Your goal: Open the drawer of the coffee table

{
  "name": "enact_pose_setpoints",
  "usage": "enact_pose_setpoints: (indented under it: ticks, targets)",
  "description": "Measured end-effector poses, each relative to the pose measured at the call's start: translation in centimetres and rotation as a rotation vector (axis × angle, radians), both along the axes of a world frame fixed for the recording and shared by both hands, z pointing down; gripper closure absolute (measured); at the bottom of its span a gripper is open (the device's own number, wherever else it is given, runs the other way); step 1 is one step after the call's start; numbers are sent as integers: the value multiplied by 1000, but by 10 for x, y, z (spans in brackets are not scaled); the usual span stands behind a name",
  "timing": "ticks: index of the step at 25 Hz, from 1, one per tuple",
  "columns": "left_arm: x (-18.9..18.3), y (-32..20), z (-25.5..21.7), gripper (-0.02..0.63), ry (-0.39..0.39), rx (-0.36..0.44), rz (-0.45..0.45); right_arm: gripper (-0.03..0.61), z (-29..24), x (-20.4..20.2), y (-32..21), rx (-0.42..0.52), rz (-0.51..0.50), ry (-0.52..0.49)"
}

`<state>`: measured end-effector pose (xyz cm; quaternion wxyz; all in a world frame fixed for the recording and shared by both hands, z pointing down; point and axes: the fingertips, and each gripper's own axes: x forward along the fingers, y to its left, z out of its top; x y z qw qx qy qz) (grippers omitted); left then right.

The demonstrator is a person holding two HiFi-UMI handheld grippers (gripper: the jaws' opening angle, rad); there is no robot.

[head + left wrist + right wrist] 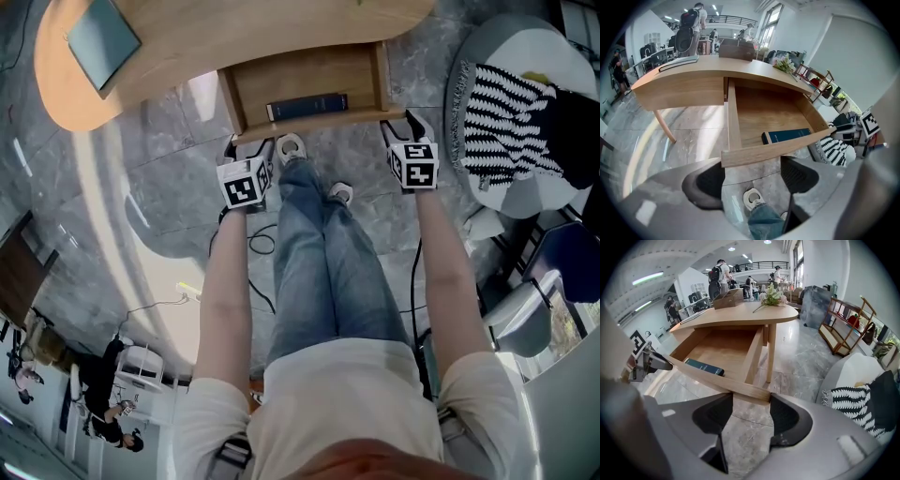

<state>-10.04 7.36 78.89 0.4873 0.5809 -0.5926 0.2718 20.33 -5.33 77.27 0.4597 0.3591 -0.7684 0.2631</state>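
The coffee table (234, 28) is light wood, and its drawer (309, 80) stands pulled out toward me. A dark blue book (307, 106) lies inside against the drawer front (778, 147). My left gripper (251, 145) is at the front's left corner. In the left gripper view the jaws of this gripper (752, 176) stand wide apart, the board's end crossing just beyond the pads (705, 185). My right gripper (403, 120) is at the right corner. It (751, 416) is likewise wide open, with the drawer front (722, 380) running past its fingertips and nothing pinched between them.
My legs (319, 244) and white shoes (291, 148) are on the grey marble floor just below the drawer. A pale pouf with a black-and-white striped cloth (506, 117) stands at the right. A grey tablet (101, 37) lies on the tabletop. A cable (258, 244) trails on the floor.
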Motion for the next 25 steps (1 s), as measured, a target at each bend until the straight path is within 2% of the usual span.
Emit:
enact_pose_setpoints:
  ticks: [12, 25]
  targets:
    - [7, 37, 22, 238, -11, -47, 16, 337, 23, 11, 43, -25, 13, 16]
    - [9, 45, 49, 244, -21, -106, 61, 336, 54, 14, 49, -48, -8, 79]
